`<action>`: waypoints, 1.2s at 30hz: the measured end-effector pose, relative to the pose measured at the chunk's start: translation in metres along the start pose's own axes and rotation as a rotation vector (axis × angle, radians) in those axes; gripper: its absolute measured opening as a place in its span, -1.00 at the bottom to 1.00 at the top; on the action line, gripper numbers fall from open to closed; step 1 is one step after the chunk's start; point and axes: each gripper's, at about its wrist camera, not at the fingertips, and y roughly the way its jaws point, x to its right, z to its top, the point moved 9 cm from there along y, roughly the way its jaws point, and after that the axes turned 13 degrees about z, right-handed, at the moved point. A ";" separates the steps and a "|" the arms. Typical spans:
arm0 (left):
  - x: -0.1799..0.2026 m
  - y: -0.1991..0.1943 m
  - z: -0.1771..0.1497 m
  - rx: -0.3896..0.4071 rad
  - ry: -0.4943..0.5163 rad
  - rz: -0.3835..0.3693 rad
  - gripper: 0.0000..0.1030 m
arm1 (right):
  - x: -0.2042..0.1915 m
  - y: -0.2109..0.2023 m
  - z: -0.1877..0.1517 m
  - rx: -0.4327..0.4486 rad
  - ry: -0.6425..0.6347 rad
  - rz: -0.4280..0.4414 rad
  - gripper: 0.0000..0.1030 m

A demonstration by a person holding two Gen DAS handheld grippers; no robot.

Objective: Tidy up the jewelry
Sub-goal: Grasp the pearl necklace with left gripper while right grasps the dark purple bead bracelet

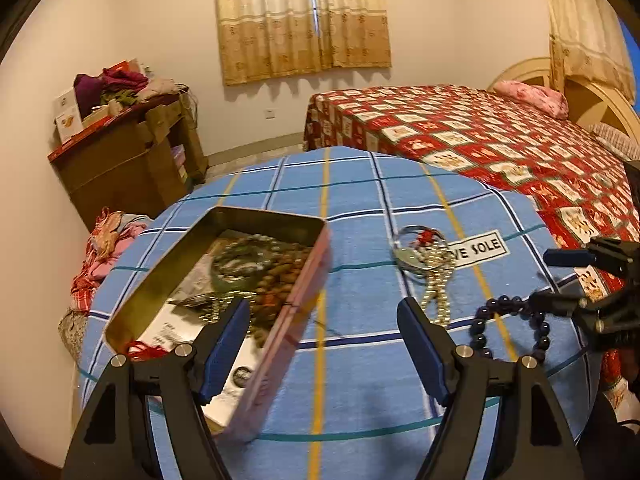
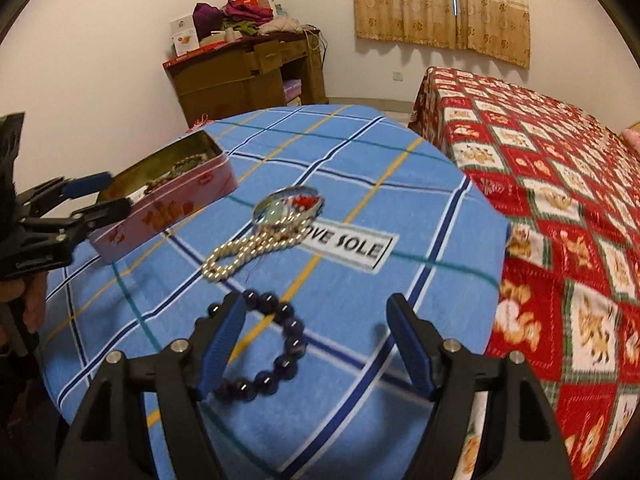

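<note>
An open pink tin (image 1: 292, 320) (image 2: 168, 208) with bead strings inside lies on the blue checked tablecloth (image 1: 360, 360) (image 2: 360, 152). My left gripper (image 1: 324, 312) (image 2: 100, 196) is open and straddles the tin's side wall, one finger over its inside. A dark purple bead bracelet (image 2: 290, 344) (image 1: 480, 328) lies on the cloth between the wide-apart fingers of my right gripper (image 2: 316, 308) (image 1: 552, 280), close to its left finger (image 2: 224, 336); the pads do not press on it. A pearl string (image 2: 236, 256) (image 1: 438, 292) trails from a shiny round dish (image 2: 288, 208) (image 1: 420, 248).
A bed with a red patterned cover (image 1: 480, 132) (image 2: 560, 160) stands close to the table's right side. A wooden cabinet piled with clothes and boxes (image 1: 128, 160) (image 2: 240, 76) is at the back left wall. A heap of cloth (image 1: 104, 248) lies beside the table's left edge.
</note>
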 end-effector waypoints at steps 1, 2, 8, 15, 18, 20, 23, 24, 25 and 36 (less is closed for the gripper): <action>0.005 0.002 0.000 -0.005 0.005 -0.006 0.47 | -0.002 0.001 -0.002 -0.004 -0.009 -0.001 0.47; 0.008 0.003 0.001 -0.008 0.007 -0.007 0.47 | -0.004 0.003 -0.004 -0.008 -0.020 -0.006 0.47; 0.026 0.008 -0.003 -0.032 0.031 -0.022 0.47 | -0.005 0.009 -0.013 -0.018 -0.022 0.001 0.47; 0.052 0.026 -0.007 -0.073 0.048 -0.068 0.47 | -0.011 0.018 -0.022 -0.073 -0.138 -0.110 -0.18; 0.071 0.036 -0.009 -0.101 0.065 -0.119 0.47 | -0.013 0.016 -0.025 -0.090 -0.125 -0.070 -0.68; 0.080 0.047 -0.013 -0.147 0.066 -0.144 0.47 | -0.013 0.012 -0.027 -0.079 -0.123 -0.059 -0.68; 0.089 0.053 -0.017 -0.198 0.062 -0.216 0.24 | -0.012 0.005 -0.030 -0.070 -0.110 -0.050 -0.69; 0.091 0.055 -0.020 -0.217 0.071 -0.218 0.20 | -0.011 0.004 -0.031 -0.070 -0.108 -0.049 -0.69; 0.091 0.055 -0.019 -0.212 0.087 -0.205 0.08 | -0.011 0.003 -0.031 -0.071 -0.106 -0.047 -0.69; 0.077 0.009 -0.041 -0.184 0.119 -0.267 -0.76 | -0.007 -0.002 -0.034 -0.044 -0.082 -0.024 -0.69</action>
